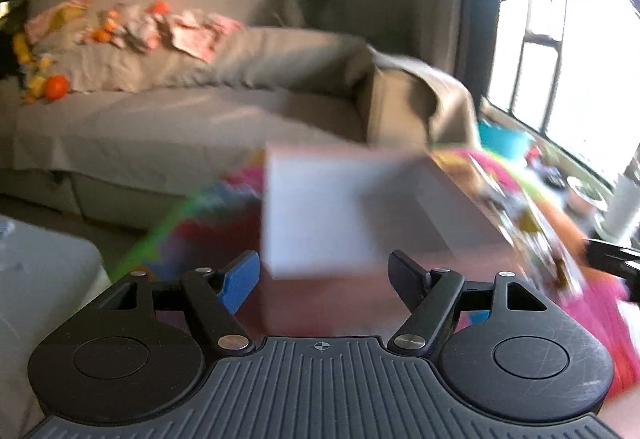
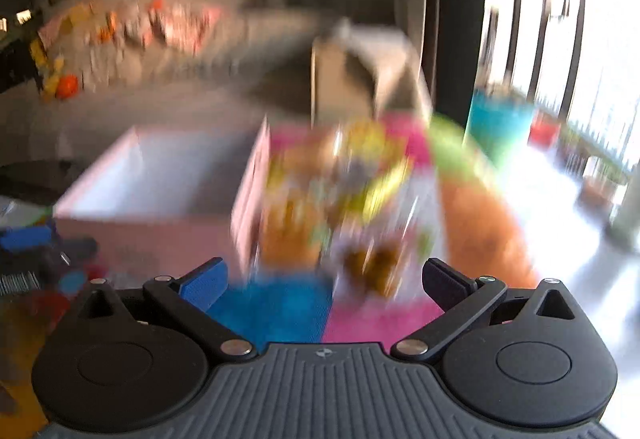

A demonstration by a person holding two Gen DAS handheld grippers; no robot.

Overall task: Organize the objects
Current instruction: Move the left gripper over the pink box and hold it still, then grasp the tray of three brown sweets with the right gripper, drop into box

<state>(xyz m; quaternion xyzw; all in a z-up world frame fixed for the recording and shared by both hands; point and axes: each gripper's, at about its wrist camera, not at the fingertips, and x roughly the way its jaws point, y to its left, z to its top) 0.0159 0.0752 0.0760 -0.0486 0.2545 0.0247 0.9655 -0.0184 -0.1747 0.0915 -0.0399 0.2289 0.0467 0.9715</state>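
Observation:
Both views are blurred by motion. In the left wrist view my left gripper (image 1: 325, 275) is open and empty, just in front of an open white box (image 1: 320, 215) standing on a colourful foam play mat (image 1: 600, 303). A colourful printed box lid or board (image 1: 516, 211) lies to the box's right. In the right wrist view my right gripper (image 2: 325, 285) is open and empty above that colourful printed piece (image 2: 340, 207), with the white box (image 2: 160, 191) to its left. The left gripper's blue pad shows at the left edge (image 2: 24, 239).
A grey sofa (image 1: 180, 119) with clothes and small toys (image 1: 132, 27) on its back stands behind. A teal container (image 1: 500, 137) and a white cup (image 1: 624, 207) sit at the right near a bright window. A pale bin (image 1: 36, 279) is at the left.

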